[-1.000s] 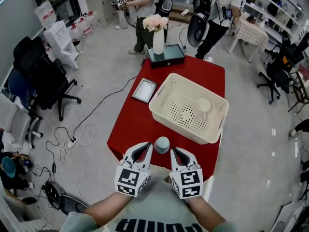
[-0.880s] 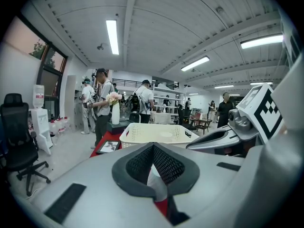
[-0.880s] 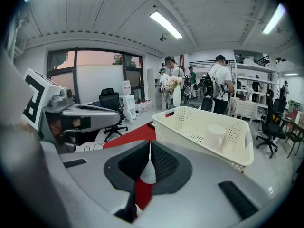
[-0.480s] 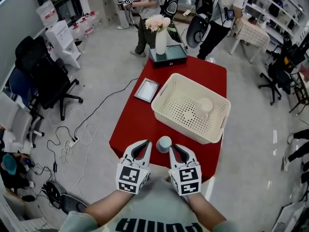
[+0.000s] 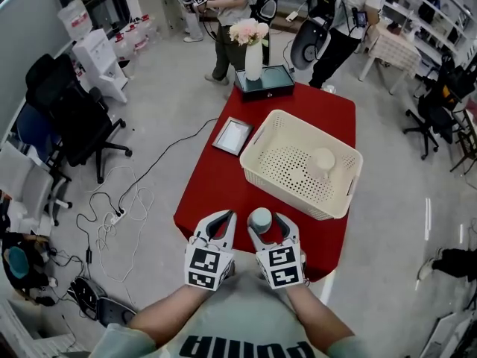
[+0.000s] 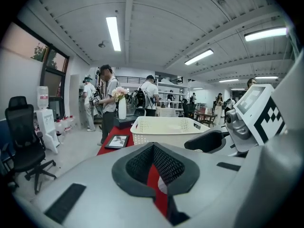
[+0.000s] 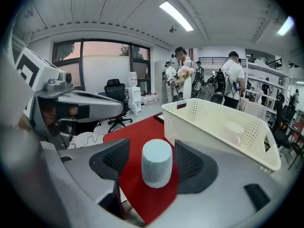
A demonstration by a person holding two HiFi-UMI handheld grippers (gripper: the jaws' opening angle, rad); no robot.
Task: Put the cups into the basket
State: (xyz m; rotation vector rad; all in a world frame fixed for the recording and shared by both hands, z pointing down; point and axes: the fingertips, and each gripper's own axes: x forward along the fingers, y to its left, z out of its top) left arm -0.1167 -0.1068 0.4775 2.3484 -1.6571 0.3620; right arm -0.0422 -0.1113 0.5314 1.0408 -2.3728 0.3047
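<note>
Pale blue-grey cylindrical cup (image 5: 260, 218) (image 7: 156, 156): standing on the red-clothed table (image 5: 212, 192) close to its near edge, flat closed end up, apart from the basket. Not lifted, not tilted.

Right gripper (image 5: 267, 227) (image 7: 152, 167): set around that cup, 1 dark ribbed pad on each side of it. Just been opening, now spread wide, with the cup between the jaws and neither pad pressing on it.

Left gripper (image 5: 220, 222) (image 6: 154, 170): just beside the right 1, over the same near edge of the table. Drawn together, only a thin slit of red cloth visible between the pads, nothing held.

Cream perforated plastic basket (image 5: 287, 189) (image 7: 199, 118) (image 6: 164, 127): farther up the table, rectangular, set at a slant to the table's edges. Inside, toward the right side, 1 white cup (image 5: 323, 159) (image 7: 233, 129) on the holed floor.

Left of the basket: small framed picture (image 5: 232, 135) lying flat near the cloth's left edge. At the far end: white vase of pink flowers (image 5: 253, 60) upright on a dark flat box (image 5: 268, 83).

Around the table: black office chair (image 5: 71, 121) on the grey floor at left, loose white cables (image 5: 112, 218) trailing beside it, several people (image 5: 339, 21) standing beyond the far end.
</note>
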